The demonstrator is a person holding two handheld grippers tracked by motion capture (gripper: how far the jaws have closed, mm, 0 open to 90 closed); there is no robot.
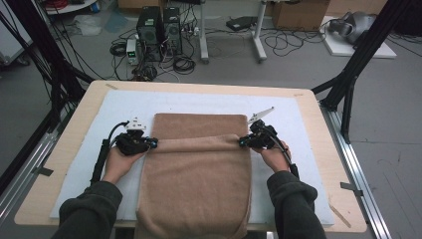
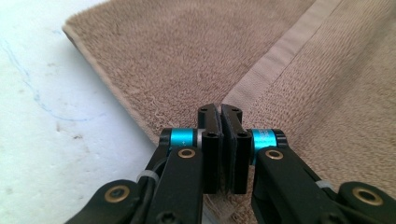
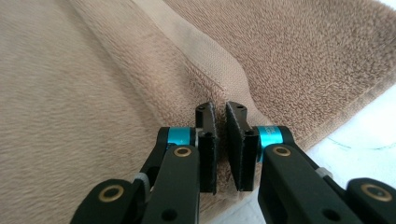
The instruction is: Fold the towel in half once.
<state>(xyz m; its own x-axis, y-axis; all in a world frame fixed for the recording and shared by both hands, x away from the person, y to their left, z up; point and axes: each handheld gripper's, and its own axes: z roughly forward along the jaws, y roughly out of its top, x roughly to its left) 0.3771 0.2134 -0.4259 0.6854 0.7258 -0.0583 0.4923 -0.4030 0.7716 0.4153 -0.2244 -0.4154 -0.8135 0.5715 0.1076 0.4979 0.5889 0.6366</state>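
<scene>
1. Cables, computer towers (image 1: 159, 32) and cardboard boxes crowd the grey floor behind our table (image 1: 318, 129), which carries a white mat (image 1: 124, 107) on its wooden top.
2. On that mat lies a brown towel (image 1: 199, 184); its near end hangs over the table's front edge, and its far end is folded back toward us, so a woven border band (image 2: 280, 58) crosses the middle of the cloth.
3. Our left tongs (image 1: 152, 144) sit at the towel's left edge, right where the folded layer ends, with our left hand (image 1: 118, 162) resting on the mat behind them.
4. Seen from the left gripper view, the left tongs (image 2: 222, 116) are pressed together, pinching the towel's edge at the border band.
5. Our right tongs (image 1: 243, 141) sit at the towel's right edge, level with the left pair, our right hand (image 1: 274, 155) behind them.
6. From the right gripper view, the right tongs (image 3: 220, 114) stand nearly together with a thin slit between the pads, nipping the folded edge of the towel beside the band.
</scene>
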